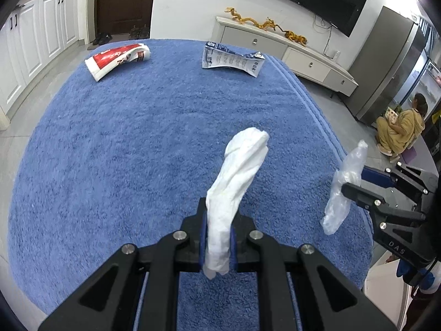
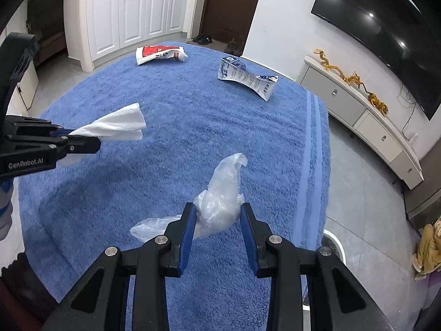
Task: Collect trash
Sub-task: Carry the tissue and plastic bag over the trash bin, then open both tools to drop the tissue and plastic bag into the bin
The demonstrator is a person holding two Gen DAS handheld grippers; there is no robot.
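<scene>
My left gripper (image 1: 217, 220) is shut on a crumpled white tissue (image 1: 239, 171) and holds it above the blue towel (image 1: 124, 151); it also shows in the right wrist view (image 2: 85, 140) with the tissue (image 2: 115, 127). My right gripper (image 2: 217, 215) is shut on a clear plastic bag (image 2: 220, 201), held above the towel; in the left wrist view the gripper (image 1: 350, 187) and the bag (image 1: 344, 184) are at the right. A red and white wrapper (image 1: 118, 59) (image 2: 160, 53) and a crushed blue and white carton (image 1: 231, 59) (image 2: 245, 77) lie at the towel's far side.
A white bin rim (image 2: 335, 244) shows by the towel's right edge. A white TV cabinet (image 2: 358, 110) with gold dragon figures stands at the right wall under a TV. White cupboards (image 2: 132, 13) and a door stand behind. A person (image 1: 399, 127) squats at far right.
</scene>
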